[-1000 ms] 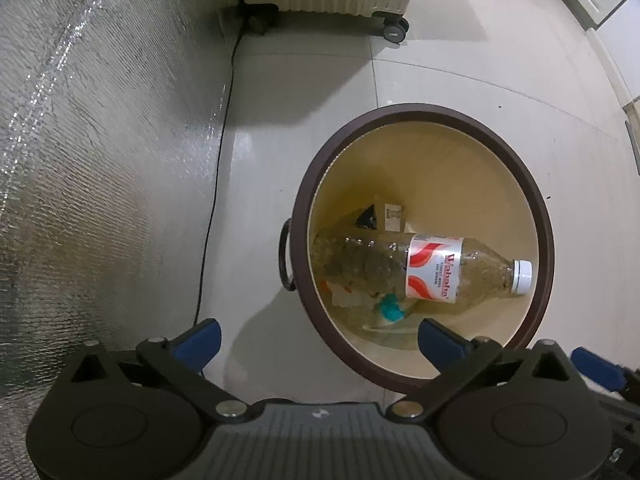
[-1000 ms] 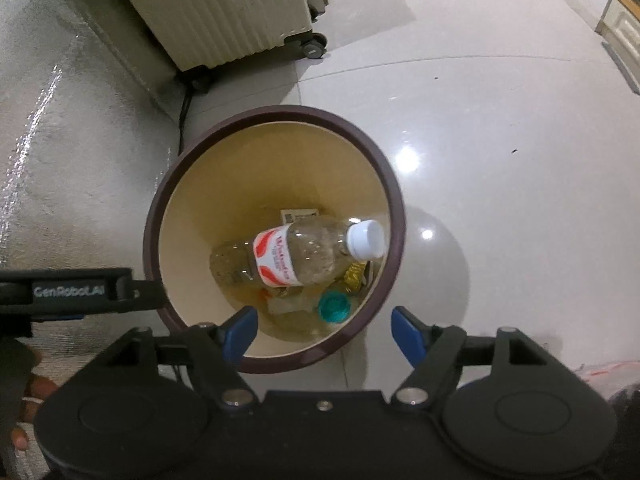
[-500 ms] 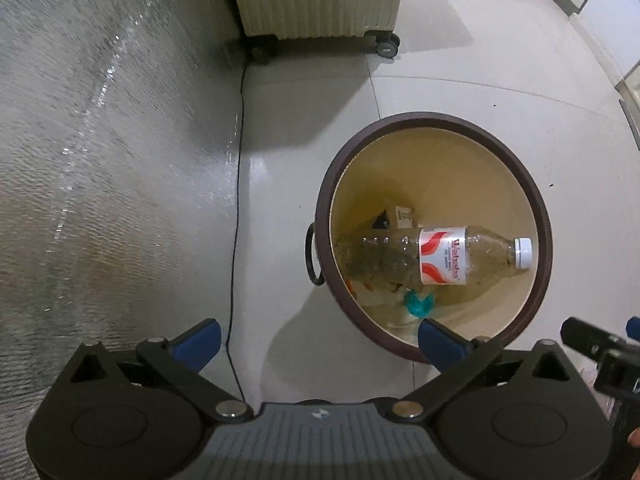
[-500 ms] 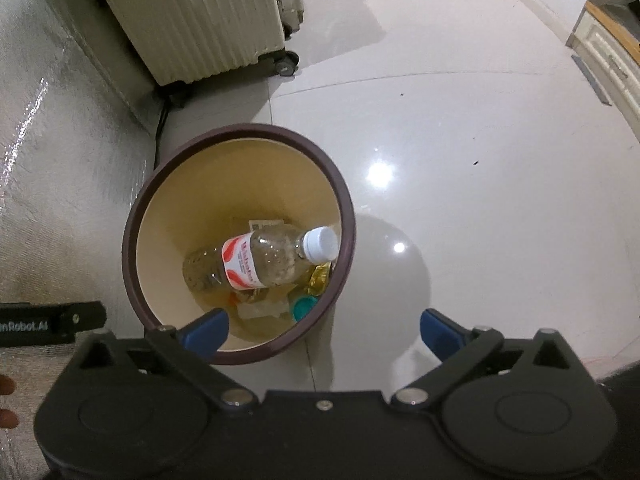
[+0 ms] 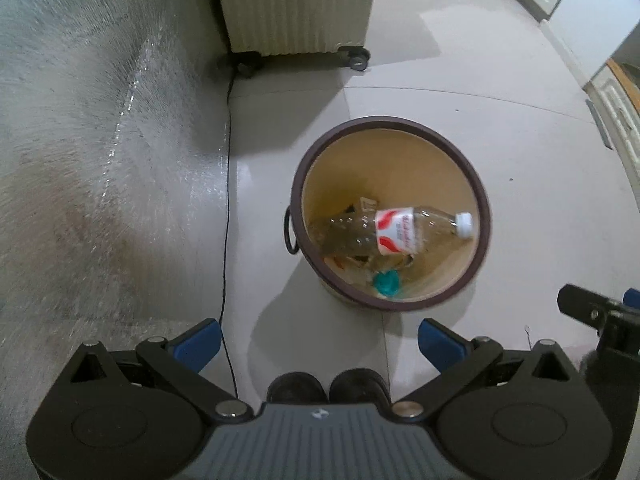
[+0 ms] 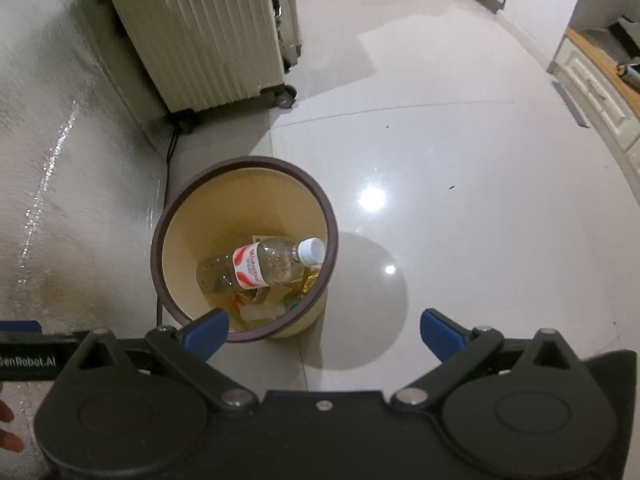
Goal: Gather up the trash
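Note:
A round bin with a dark brown rim (image 5: pixel 482 200) (image 6: pixel 333 232) stands on the floor. A clear plastic bottle (image 5: pixel 396 230) (image 6: pixel 264 266) with a red-and-white label and a white cap lies inside it, over a teal cap (image 5: pixel 386 283) and scraps of wrapper. My left gripper (image 5: pixel 318 342) is open and empty, high above the floor on the near side of the bin. My right gripper (image 6: pixel 322 332) is open and empty, also above and on the near side of the bin.
A cream ribbed suitcase on wheels (image 5: pixel 296 4) (image 6: pixel 208 40) stands behind the bin. A silvery textured wall (image 5: pixel 100 140) runs along the left, with a black cable (image 5: pixel 226 200) at its foot. Glossy tiled floor (image 6: pixel 460 200) spreads to the right, with cabinets (image 6: pixel 596 76) at the far right.
Both grippers have risen and pulled back from the bin, which now looks smaller and farther. The right gripper's jaws have widened. The bottle stays lying in the bin.

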The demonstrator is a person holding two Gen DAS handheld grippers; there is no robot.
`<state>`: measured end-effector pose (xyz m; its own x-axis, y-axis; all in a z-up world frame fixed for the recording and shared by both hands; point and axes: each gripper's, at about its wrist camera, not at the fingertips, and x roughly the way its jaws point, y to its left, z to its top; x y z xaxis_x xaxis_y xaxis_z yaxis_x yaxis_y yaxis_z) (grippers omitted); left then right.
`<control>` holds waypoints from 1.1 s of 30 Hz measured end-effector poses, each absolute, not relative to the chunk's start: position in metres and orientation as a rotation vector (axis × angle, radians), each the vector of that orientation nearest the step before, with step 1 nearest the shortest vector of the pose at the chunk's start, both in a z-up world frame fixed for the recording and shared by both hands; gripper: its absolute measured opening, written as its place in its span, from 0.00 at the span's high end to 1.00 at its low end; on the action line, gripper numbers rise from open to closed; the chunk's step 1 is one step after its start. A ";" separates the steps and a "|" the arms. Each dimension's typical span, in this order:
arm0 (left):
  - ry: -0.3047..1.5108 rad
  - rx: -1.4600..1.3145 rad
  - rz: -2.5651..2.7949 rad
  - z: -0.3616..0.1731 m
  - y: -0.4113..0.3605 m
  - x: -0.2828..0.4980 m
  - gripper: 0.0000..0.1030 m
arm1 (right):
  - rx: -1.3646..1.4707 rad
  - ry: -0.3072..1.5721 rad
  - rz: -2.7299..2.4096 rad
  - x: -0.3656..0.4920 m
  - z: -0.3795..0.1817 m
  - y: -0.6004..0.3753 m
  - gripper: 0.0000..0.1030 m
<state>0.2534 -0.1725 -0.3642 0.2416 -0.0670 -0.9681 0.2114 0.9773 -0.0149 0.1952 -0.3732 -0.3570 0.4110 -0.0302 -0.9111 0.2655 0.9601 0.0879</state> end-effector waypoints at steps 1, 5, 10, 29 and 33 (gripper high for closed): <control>1.309 0.127 -0.193 -0.359 -0.173 0.248 0.00 | 0.231 1.129 -0.191 0.190 -0.351 -0.373 0.00; 1.279 0.115 -0.198 -0.334 -0.170 0.228 0.00 | 0.227 1.108 -0.201 0.168 -0.328 -0.373 0.00; 1.225 0.098 -0.213 -0.296 -0.168 0.208 0.00 | 0.234 1.068 -0.216 0.142 -0.295 -0.372 0.00; 0.979 0.081 -0.271 -0.155 -0.146 0.119 0.00 | 0.187 0.835 -0.222 0.053 -0.151 -0.353 0.00; 0.909 0.058 -0.278 -0.124 -0.137 0.103 0.00 | 0.155 0.782 -0.233 0.037 -0.124 -0.346 0.00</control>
<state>0.1026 -0.1370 -0.1242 0.5813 -0.2136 -0.7852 0.2624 0.9626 -0.0676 0.0367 -0.3462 -0.1241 0.6858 -0.1496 -0.7122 0.2643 0.9630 0.0523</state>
